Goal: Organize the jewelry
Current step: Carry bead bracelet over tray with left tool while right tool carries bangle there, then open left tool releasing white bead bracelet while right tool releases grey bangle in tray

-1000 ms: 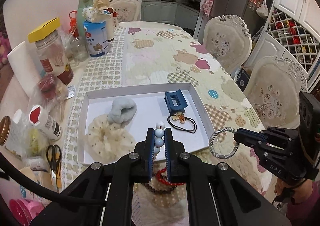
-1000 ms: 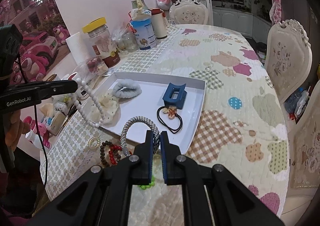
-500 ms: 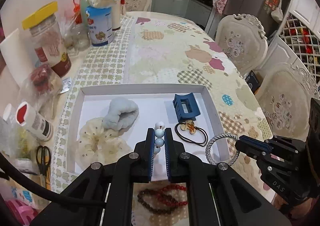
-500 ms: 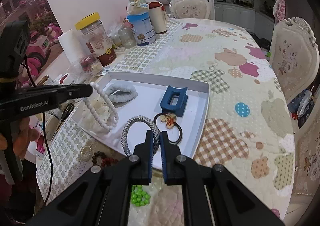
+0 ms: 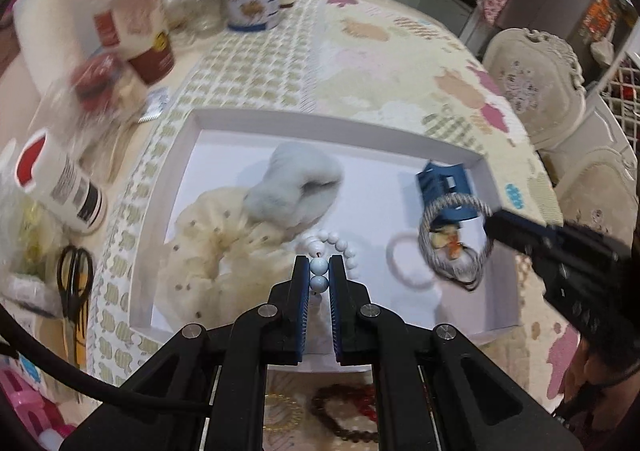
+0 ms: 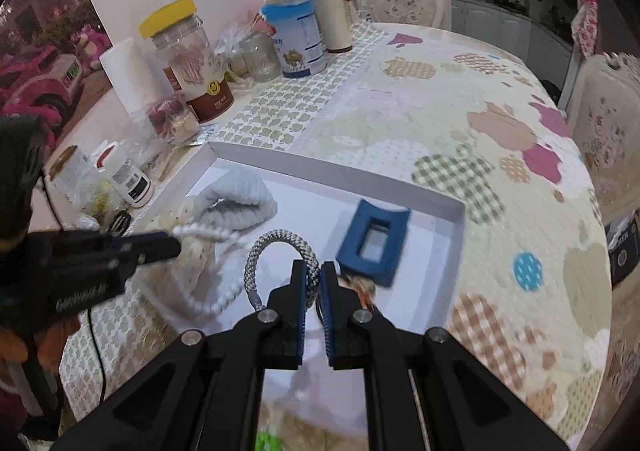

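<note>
My left gripper (image 5: 319, 276) is shut on a white bead bracelet (image 5: 340, 247) and holds it low over the white tray (image 5: 320, 123); the strand also shows in the right wrist view (image 6: 212, 303). My right gripper (image 6: 314, 278) is shut on a grey braided ring bracelet (image 6: 276, 243) over the tray's right part, also seen in the left wrist view (image 5: 452, 207). In the tray lie a cream scrunchie (image 5: 216, 251), a pale blue scrunchie (image 5: 296, 187), a blue hair claw (image 6: 372, 243) and a black hair tie with a charm (image 5: 448, 243).
Jars, tins and bottles (image 6: 188, 63) crowd the table's left edge, with black scissors (image 5: 74, 283) beside the tray. A dark bead bracelet with red beads (image 5: 344, 411) and a gold ring piece (image 5: 284, 411) lie on the cloth before the tray. Chairs (image 6: 608, 123) stand to the right.
Both grippers moved forward and down over the tray. The white beads now hang near the tray floor, and the grey ring went from outside the tray's right edge to above the hair tie.
</note>
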`<state>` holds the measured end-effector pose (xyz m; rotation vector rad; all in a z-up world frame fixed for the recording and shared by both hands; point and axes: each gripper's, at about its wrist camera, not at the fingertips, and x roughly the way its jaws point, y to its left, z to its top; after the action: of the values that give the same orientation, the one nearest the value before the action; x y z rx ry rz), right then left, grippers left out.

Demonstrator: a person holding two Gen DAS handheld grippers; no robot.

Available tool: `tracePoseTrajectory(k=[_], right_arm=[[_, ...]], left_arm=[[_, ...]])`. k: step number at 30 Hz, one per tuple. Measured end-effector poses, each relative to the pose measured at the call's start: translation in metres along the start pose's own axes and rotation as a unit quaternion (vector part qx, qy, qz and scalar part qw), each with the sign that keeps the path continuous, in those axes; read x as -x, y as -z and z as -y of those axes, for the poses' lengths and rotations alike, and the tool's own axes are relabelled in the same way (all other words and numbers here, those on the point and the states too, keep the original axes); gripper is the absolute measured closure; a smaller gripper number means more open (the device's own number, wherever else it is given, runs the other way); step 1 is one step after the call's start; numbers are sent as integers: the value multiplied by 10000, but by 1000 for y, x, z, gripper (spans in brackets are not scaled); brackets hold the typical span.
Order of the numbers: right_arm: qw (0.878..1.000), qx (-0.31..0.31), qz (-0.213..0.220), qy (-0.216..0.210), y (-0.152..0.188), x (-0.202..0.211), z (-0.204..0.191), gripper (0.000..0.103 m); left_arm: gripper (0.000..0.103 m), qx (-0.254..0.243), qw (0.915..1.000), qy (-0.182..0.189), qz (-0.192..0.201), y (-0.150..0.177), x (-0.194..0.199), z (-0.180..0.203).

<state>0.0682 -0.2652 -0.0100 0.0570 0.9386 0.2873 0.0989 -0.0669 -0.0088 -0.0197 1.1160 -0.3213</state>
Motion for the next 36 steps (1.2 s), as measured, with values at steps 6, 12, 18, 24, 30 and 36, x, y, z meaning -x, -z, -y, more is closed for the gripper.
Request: tracePoseTrajectory(k=[6, 12, 18, 24, 30, 36], right_arm=[[9995, 209, -216, 35, -21, -42, -10, 96], [9978, 441, -453, 207, -33, -77, -14, 96], [9960, 535, -624, 349, -37, -101, -13, 96], [9942, 643, -714, 479, -39, -113, -14, 96], [9953, 472, -711, 450, -41, -111, -11, 71], [9979, 441, -335, 328, -40, -73, -18, 65]], left_arm=[[103, 219, 9997, -127, -47, 4, -7, -18], [103, 306, 9993, -226, -41, 6, -9, -24], [103, 335, 9989, -332, -18, 6, -11, -26], [103, 355, 9985, -423, 34, 7, -12, -26], [85, 383, 9983, -426, 132, 7, -5, -26], [81, 393, 9982, -400, 233, 12, 7, -25]])
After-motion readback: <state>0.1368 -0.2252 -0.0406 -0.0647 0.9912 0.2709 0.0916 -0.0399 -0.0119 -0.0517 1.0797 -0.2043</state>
